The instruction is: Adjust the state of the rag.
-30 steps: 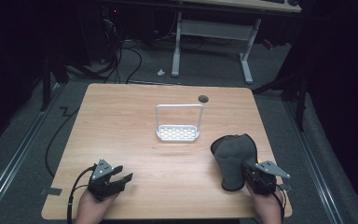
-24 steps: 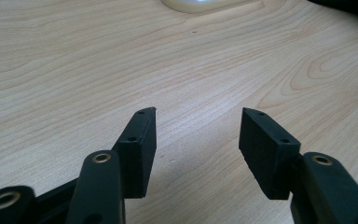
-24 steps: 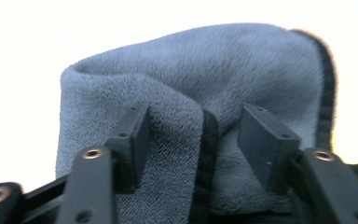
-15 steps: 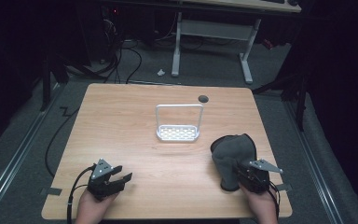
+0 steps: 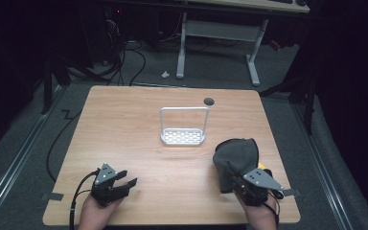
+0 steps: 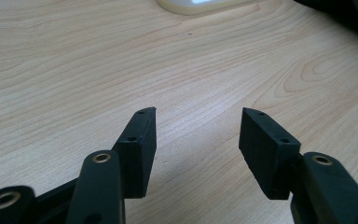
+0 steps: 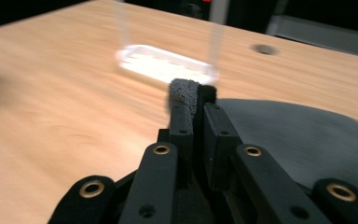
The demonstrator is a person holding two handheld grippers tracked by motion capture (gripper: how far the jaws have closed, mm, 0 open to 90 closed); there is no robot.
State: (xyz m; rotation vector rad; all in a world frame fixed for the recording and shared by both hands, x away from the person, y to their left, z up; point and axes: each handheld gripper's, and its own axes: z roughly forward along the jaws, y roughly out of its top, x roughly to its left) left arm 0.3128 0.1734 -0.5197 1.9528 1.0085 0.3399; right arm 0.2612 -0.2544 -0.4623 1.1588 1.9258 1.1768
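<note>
Dark room, grey floor, cables and a second desk's legs behind; the work surface was a light wooden tabletop (image 5: 143,129). Near edge, left corner: left gripper (image 5: 125,183) sat low over the wood, jaws spread wide, nothing between them. Left gripper view confirmed it: bare wood grain in the gap between both black pads (image 6: 142,140). Near edge, right corner: right gripper (image 5: 234,173) had its jaws pinched together on the near edge of a dark grey cloth (image 5: 237,155). In the right gripper view a fold of that cloth (image 7: 191,95) stuck up just past the closed jaw tips, and the rest of the fabric spread to the right behind them. The cloth lay bunched on the right side of the tabletop, near the right edge, apart from the rack. Mid-tabletop, further out: a small white rack (image 5: 183,129), perforated base with an upright loop handle, empty. Beyond it, near the far edge, a round dark hole (image 5: 209,101) in the wood.
</note>
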